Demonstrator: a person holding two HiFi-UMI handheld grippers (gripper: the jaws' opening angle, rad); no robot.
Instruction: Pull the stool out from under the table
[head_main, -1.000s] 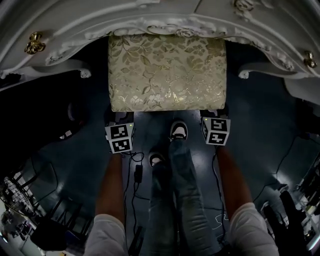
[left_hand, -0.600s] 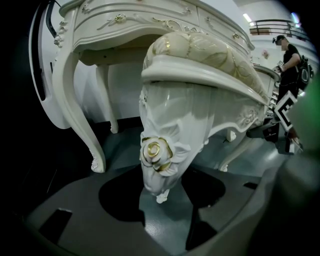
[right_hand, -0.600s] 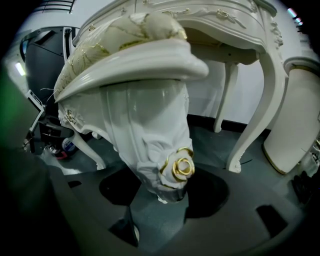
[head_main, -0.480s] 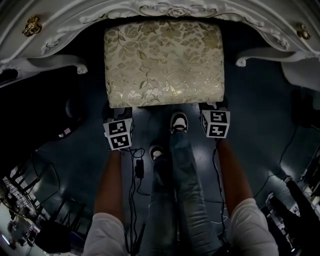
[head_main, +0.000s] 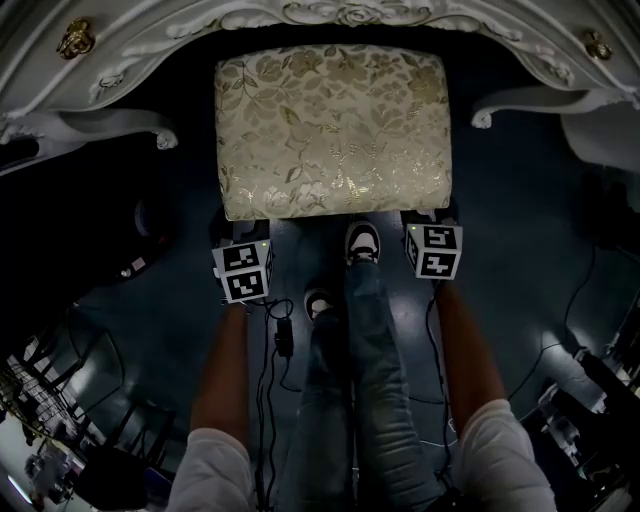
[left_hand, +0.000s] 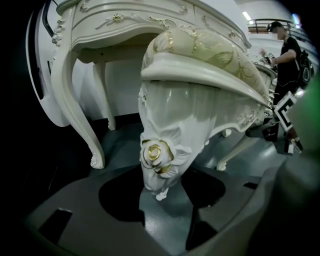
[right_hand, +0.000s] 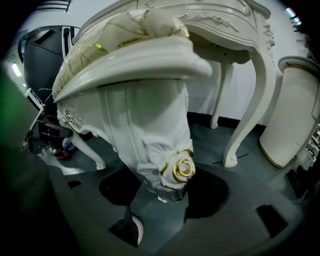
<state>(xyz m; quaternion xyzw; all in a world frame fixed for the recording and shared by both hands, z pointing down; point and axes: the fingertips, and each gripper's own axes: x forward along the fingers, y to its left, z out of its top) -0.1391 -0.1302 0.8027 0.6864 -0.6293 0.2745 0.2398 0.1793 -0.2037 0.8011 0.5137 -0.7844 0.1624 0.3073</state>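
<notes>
Left gripper (left_hand: 162, 194) clamped on near-left leg (left_hand: 159, 160), right gripper (right_hand: 161, 196) clamped on near-right leg (right_hand: 172, 170). Stool (head_main: 333, 130) on floor, seat mostly clear of table (head_main: 340, 14), far edge close to front rim. Looks nearly done: short pull nearward, then release.

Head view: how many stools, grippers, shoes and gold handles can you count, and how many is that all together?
Stool: 1
Grippers: 2, the left gripper and the right gripper
Shoes: 2
Gold handles: 2
Total: 7
</notes>
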